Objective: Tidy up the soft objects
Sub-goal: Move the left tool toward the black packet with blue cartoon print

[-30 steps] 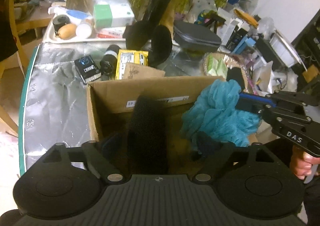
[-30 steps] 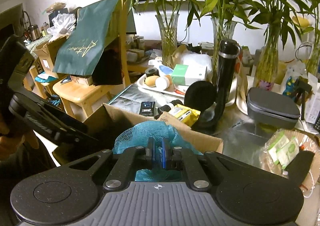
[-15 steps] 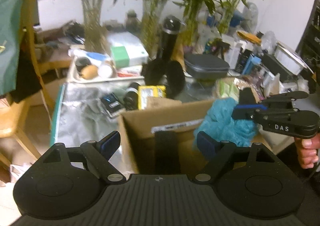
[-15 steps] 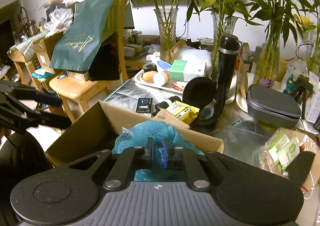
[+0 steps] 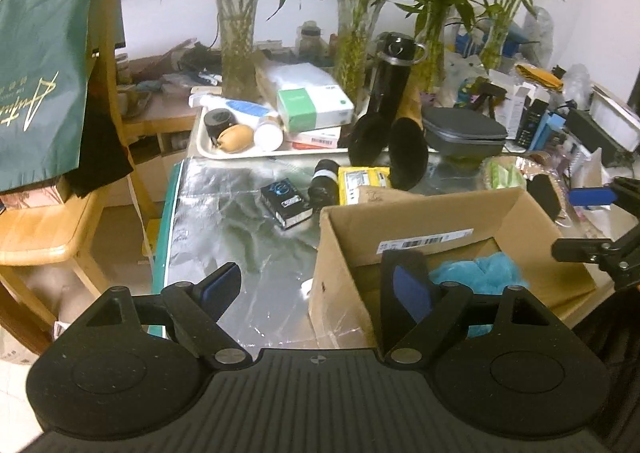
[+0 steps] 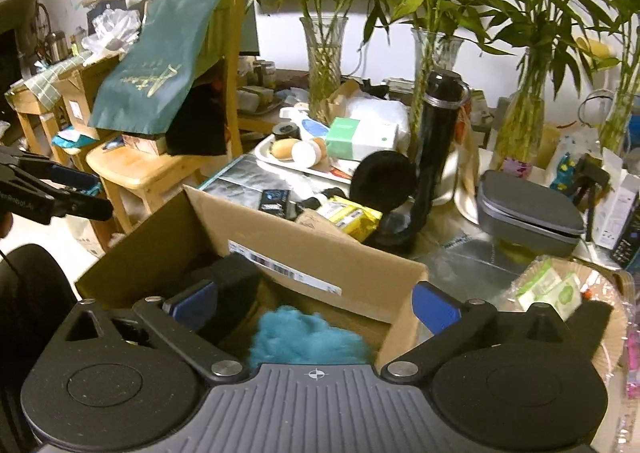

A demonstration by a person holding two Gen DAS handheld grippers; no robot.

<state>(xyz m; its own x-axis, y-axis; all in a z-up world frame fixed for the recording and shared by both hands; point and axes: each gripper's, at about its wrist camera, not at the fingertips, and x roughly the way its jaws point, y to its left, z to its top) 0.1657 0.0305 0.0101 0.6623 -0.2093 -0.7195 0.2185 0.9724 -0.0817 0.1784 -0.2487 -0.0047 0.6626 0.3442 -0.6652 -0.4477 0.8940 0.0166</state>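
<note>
An open cardboard box (image 5: 436, 213) (image 6: 320, 253) stands on the foil-covered table. Inside it lie a teal mesh puff (image 5: 484, 273) (image 6: 308, 337) and an upright black foam block (image 5: 400, 259) (image 6: 236, 277). My right gripper (image 6: 316, 303) hovers over the box with its jaws opening wide. The puff lies loose below them, and neither pad touches it. From the left wrist view, the right gripper (image 5: 586, 223) shows at the box's right edge. My left gripper (image 5: 316, 289) is open and holds nothing, straddling the box's left wall. It also appears at the far left (image 6: 60, 193).
Beyond the box lie a yellow packet (image 5: 362, 181), a small black carton (image 5: 286, 201), a tall black bottle (image 5: 394, 81), a white tray (image 5: 240, 151) of items and a grey case (image 5: 464, 133). Glass vases of bamboo line the back. A wooden chair (image 5: 36, 229) with a green bag stands left.
My right gripper has opened and let go of the teal puff, which dropped down into the box. My left gripper has drawn back and to the left, away from the black foam block.
</note>
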